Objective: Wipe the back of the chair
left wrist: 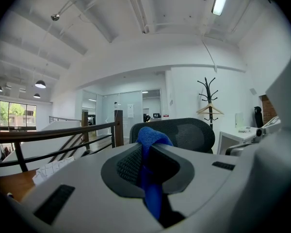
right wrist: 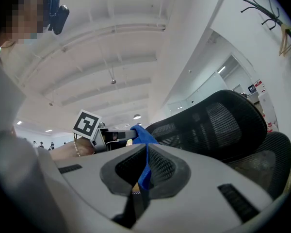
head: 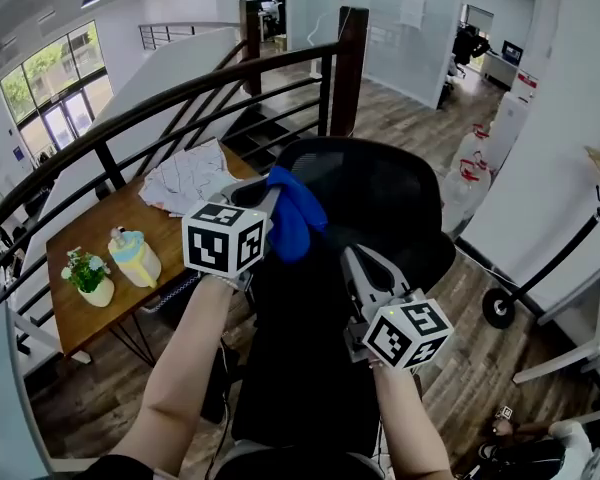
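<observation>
while between left tongs (left wrist: 146, 152), blue cloth (left wrist: 151, 136)

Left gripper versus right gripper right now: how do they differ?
The left gripper is clamped on the blue cloth. The right gripper holds nothing, its jaws shut to a thin slit. The left gripper reaches farther out over the chair, while the right gripper sits nearer the person. Both point toward the chair.
</observation>
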A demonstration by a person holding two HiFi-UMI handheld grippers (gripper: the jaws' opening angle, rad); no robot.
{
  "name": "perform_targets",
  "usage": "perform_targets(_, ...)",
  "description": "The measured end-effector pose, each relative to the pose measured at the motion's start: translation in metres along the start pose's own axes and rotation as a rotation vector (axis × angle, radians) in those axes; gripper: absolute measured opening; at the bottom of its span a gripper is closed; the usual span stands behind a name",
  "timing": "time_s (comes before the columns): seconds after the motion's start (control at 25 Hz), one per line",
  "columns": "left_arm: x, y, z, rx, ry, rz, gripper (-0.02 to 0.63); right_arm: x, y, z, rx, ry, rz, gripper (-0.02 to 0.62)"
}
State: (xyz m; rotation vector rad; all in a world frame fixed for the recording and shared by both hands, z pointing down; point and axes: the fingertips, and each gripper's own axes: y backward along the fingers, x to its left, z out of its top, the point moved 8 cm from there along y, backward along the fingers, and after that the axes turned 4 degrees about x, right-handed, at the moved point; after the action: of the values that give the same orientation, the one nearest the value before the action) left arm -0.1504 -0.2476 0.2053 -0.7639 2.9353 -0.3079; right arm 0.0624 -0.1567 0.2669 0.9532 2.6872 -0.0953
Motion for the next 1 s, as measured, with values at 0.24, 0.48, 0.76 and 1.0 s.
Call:
perform_targets(0.24,0.015,0.016,-0.007,0.01,0.021,0.045,0.038,0.0,0.007,-0.003,0.009,0.0,-0.028,0.031)
perform_targets(0.48,0.007,0.026,-0.012,0.004,0.028,0.033,0.038,-0.007,0.027,-0.013,0.013,-0.021,-0.082,0.031)
perform_targets(0.76,-0.042,0.023,-0.03,0.024,0.027,-0.092,0.038,-0.012,0.057,-0.019,0.0,-0.052,-0.144,0.031)
perform_targets(1.0,-0.093,-0.001,-0.057,0.083,0.039,-0.23,0.038,-0.024,0.086,-0.027,0.0,-0.08,-0.211,0.031)
